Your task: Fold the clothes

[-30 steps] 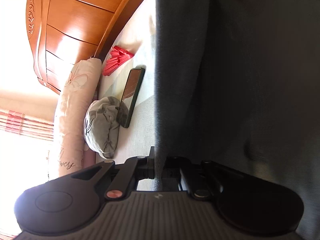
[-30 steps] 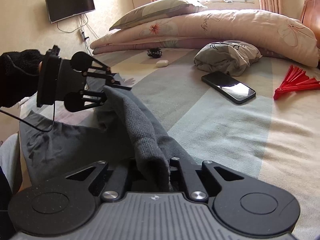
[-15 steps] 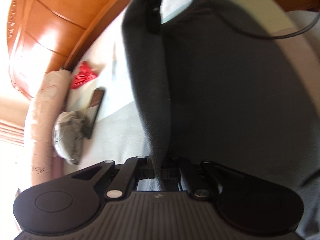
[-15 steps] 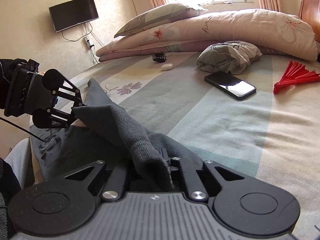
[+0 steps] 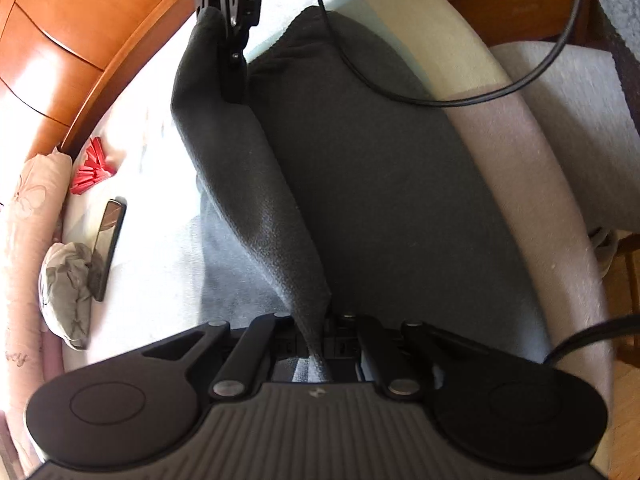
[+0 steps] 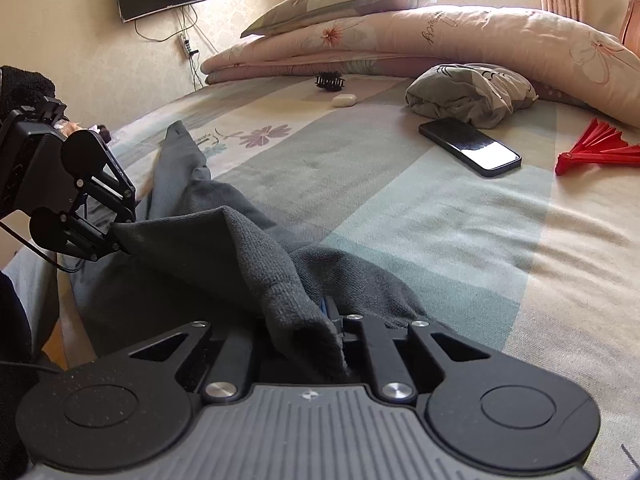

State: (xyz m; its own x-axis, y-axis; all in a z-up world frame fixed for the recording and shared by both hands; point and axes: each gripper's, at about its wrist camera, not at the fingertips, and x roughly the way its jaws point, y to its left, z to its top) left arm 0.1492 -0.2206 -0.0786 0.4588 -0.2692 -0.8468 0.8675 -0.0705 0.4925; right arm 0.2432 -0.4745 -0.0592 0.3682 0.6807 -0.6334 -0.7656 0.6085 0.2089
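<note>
Both tools pinch one edge of the dark grey knitted garment above the striped bed: left tool, right tool. A loose pinch could drop the fold crooked.

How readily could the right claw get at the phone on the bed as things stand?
Probably not readily: the right claw is shut on the dark grey garment. The bedspread between it and the phone lies bare, so only the cloth hinders it.
</note>
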